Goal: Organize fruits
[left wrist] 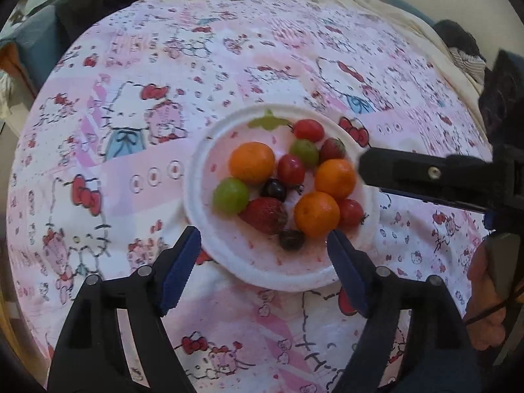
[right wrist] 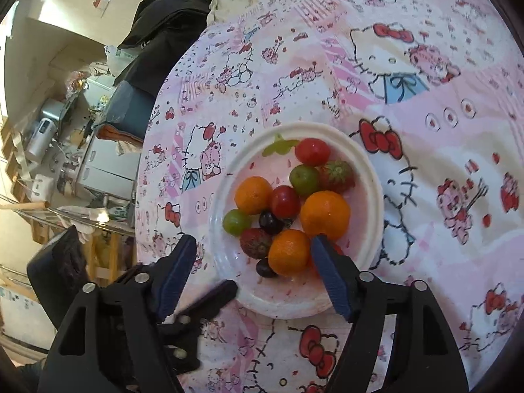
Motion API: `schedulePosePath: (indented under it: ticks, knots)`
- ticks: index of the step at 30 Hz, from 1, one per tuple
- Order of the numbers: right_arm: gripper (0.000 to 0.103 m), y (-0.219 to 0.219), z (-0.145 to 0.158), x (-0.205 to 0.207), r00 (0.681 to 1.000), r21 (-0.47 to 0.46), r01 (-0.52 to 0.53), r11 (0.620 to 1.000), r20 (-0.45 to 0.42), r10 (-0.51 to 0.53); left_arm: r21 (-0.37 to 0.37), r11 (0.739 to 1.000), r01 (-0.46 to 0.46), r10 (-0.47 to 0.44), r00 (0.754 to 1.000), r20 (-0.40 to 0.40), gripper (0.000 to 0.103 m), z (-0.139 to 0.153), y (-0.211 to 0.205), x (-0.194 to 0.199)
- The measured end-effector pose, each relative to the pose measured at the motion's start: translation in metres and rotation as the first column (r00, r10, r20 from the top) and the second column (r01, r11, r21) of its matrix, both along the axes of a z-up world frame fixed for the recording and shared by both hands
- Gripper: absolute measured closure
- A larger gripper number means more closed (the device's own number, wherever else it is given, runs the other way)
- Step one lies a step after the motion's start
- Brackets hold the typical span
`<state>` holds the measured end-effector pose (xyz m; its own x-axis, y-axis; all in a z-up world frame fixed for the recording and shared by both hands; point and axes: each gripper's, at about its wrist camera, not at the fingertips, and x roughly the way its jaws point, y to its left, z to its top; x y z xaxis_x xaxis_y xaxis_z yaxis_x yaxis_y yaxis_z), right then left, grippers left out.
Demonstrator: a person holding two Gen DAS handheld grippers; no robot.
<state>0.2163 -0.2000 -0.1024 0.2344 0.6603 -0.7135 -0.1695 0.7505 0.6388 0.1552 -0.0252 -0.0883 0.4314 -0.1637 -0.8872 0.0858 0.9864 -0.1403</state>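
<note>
A: Where is the fruit?

B: All of it lies on one white plate (left wrist: 199, 216) on a pink cartoon-print cloth (left wrist: 163, 65). Three oranges (left wrist: 251, 163), three cherry tomatoes (left wrist: 308, 130), two green grapes (left wrist: 231, 195), two strawberries (left wrist: 264, 215) and two dark grapes (left wrist: 290, 239), bunched toward the plate's middle and touching one another. One green leafy scrap (left wrist: 267, 121) lies at the far rim.

A: Left gripper?

B: The left gripper (left wrist: 263, 240) has its jaws standing wide apart above the near part of the plate. One blue finger is over the cloth just outside the rim, the other over the near rim beside an orange. Nothing is clamped between the pads.

A: Right gripper?

B: The right gripper (right wrist: 253, 245) is also spread wide and grips nothing. In its own view one fingertip (right wrist: 319, 245) overlaps the nearest orange (right wrist: 290, 252); contact I cannot tell. The other finger is over the cloth beside the plate. In the left view it appears as a black bar reaching the plate's right rim.

A: Anything else?

B: Dark clothing (right wrist: 163, 23) lies at the cloth's far edge.
</note>
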Motion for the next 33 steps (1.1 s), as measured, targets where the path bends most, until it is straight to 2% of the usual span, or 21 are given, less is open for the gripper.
schedulePosePath:
  ticks: [5, 8, 13, 17, 19, 20, 21, 23, 25, 28, 33]
  knots:
    - [0.019, -0.006, 0.015, -0.008, 0.998, -0.034, 0.009, 0.999, 0.06, -0.007, 0.048, 0.998, -0.03, 0.029, 0.999, 0.03, 0.026, 0.014, 0.014, -0.013]
    - [0.018, -0.012, 0.026, -0.016, 0.995, -0.059, 0.027, 0.998, 0.093, -0.021, 0.064, 0.995, -0.081, 0.077, 0.994, 0.074, 0.026, 0.028, 0.025, -0.022]
    - [0.012, -0.023, 0.051, -0.039, 0.984, -0.105, 0.06, 0.993, 0.173, -0.041, 0.05, 0.991, -0.127, 0.118, 0.983, 0.144, 0.026, 0.051, 0.035, -0.042]
    - [0.002, -0.026, 0.069, -0.062, 0.967, -0.169, 0.079, 0.982, 0.252, -0.034, 0.063, 0.991, -0.12, 0.107, 0.978, 0.179, 0.026, 0.062, 0.037, -0.065]
    - [0.001, -0.028, 0.074, -0.076, 0.96, -0.196, 0.082, 0.977, 0.279, -0.025, 0.07, 0.989, -0.127, 0.111, 0.973, 0.202, 0.026, 0.067, 0.039, -0.077]
    - [0.0, -0.029, 0.077, -0.085, 0.955, -0.199, 0.085, 0.976, 0.295, -0.024, 0.067, 0.989, -0.133, 0.116, 0.971, 0.208, 0.023, 0.07, 0.04, -0.081]
    - [0.0, -0.03, 0.079, -0.09, 0.951, -0.202, 0.091, 0.975, 0.308, -0.025, 0.055, 0.988, -0.145, 0.13, 0.967, 0.217, 0.012, 0.073, 0.043, -0.087]
    - [0.0, -0.031, 0.083, -0.103, 0.939, -0.207, 0.111, 0.972, 0.343, -0.034, 0.029, 0.985, -0.167, 0.156, 0.96, 0.233, 0.001, 0.077, 0.046, -0.096]
    - [0.0, -0.031, 0.087, -0.117, 0.919, -0.208, 0.144, 0.967, 0.391, -0.053, 0.007, 0.983, -0.183, 0.175, 0.949, 0.262, 0.001, 0.083, 0.049, -0.106]
    - [0.0, -0.026, 0.088, -0.134, 0.9, -0.237, 0.169, 0.957, 0.433, -0.052, 0.022, 0.98, -0.196, 0.18, 0.938, 0.296, 0.001, 0.089, 0.047, -0.117]
    - [0.0, -0.02, 0.084, -0.155, 0.889, -0.273, 0.197, 0.942, 0.454, -0.054, 0.045, 0.973, -0.225, 0.197, 0.919, 0.342, 0.001, 0.094, 0.044, -0.136]
